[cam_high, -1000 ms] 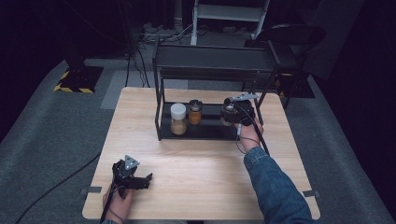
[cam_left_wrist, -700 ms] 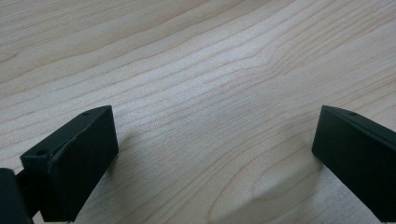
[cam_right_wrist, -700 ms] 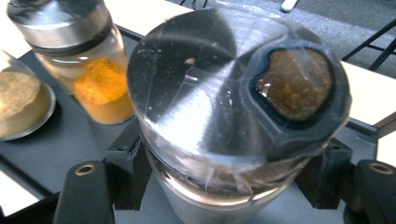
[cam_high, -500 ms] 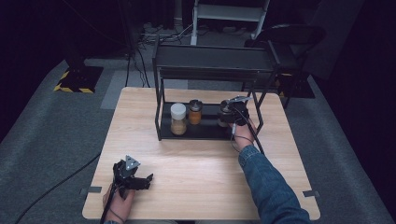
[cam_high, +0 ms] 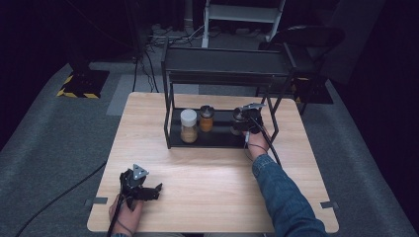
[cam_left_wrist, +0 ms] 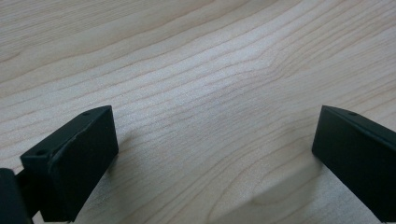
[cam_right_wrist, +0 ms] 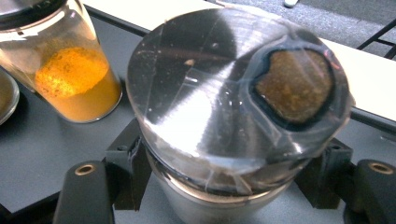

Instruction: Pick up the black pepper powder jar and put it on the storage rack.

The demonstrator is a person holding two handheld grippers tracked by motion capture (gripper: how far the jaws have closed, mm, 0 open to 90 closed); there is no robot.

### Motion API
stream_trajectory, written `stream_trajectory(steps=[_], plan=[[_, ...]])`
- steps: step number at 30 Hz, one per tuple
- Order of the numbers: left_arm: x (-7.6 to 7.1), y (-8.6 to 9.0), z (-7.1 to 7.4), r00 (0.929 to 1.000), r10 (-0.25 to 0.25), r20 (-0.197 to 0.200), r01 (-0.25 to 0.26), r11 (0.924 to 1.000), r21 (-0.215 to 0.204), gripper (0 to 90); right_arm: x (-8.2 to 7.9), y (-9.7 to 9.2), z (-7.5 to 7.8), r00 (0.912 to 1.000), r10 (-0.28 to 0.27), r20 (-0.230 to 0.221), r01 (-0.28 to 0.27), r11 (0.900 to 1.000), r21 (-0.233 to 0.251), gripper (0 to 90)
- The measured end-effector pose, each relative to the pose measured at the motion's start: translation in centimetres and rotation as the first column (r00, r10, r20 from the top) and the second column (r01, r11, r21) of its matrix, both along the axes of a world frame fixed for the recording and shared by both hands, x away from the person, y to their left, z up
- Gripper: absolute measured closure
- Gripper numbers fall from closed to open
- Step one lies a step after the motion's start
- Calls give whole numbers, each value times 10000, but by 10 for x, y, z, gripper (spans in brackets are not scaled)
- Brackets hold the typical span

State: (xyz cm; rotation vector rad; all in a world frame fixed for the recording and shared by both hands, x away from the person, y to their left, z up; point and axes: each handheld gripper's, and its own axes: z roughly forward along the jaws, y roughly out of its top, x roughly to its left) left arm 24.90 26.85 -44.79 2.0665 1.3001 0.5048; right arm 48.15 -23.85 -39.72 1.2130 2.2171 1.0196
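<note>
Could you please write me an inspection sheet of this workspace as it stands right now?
Surface: wooden table, bare at the front.
Job's things: black rack at the back; on its lower shelf a white-lidded jar, an orange spice jar and a metal-lidded jar.
Clutter: nothing seen.
Grippers: left gripper rests on the table, jaws wide apart, empty; right gripper has its jaws on either side of the metal-lidded jar.
Cables: one trails from each gripper; more lie on the floor behind.
Surroundings: grey carpet, dark chair.
</note>
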Motion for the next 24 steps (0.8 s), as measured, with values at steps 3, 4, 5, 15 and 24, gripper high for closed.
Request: stream_trajectory(steps=[3, 4, 5, 15, 24], plan=[[0, 0, 0, 10000, -7, -4, 7, 10000, 10, 2, -1, 1, -1, 10000, 43, 75, -42, 10000, -38, 303], [0, 0, 0, 10000, -7, 3, 7, 10000, 6, 2, -1, 2, -1, 9999, 64, 82, -64, 10000, -71, 302], [0, 0, 0, 10000, 14, -6, -14, 10000, 0, 2, -1, 2, -2, 9999, 103, 104, -102, 9999, -90, 302], [1, -1, 0, 10000, 54, -21, -54, 10000, -4, 2, -12, 4, 12, 9994, 114, 327, -106, 9996, -247, 135], [1, -1, 0, 10000, 72, -8, -72, 10000, 4, 2, -35, -12, 44, 9994, 175, 289, -178, 9998, 95, 54]])
